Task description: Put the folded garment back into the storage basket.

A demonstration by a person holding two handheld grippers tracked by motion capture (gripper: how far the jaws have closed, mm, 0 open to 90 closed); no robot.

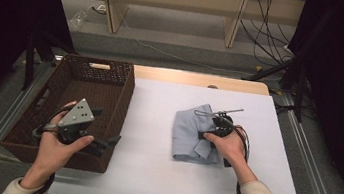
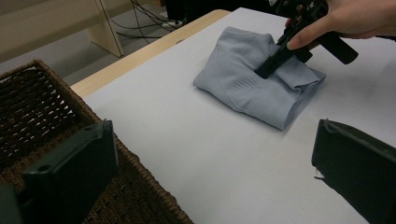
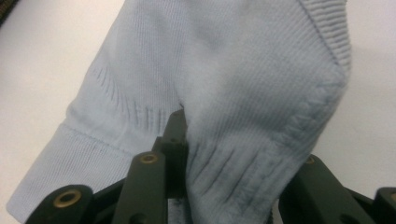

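Under knit cloth, one jaw hidden

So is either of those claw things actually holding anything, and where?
The right gripper pinches a raised fold in the middle of the light blue knitted garment. The left gripper, jaws apart over the wicker basket, holds nothing.

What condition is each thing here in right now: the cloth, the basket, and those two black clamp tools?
Light blue knit garment: folded, flat on the white table.
Wicker basket: upright, nothing visible inside.
Left gripper: open, held over the basket's near corner.
Right gripper: closed on a fold of the garment.
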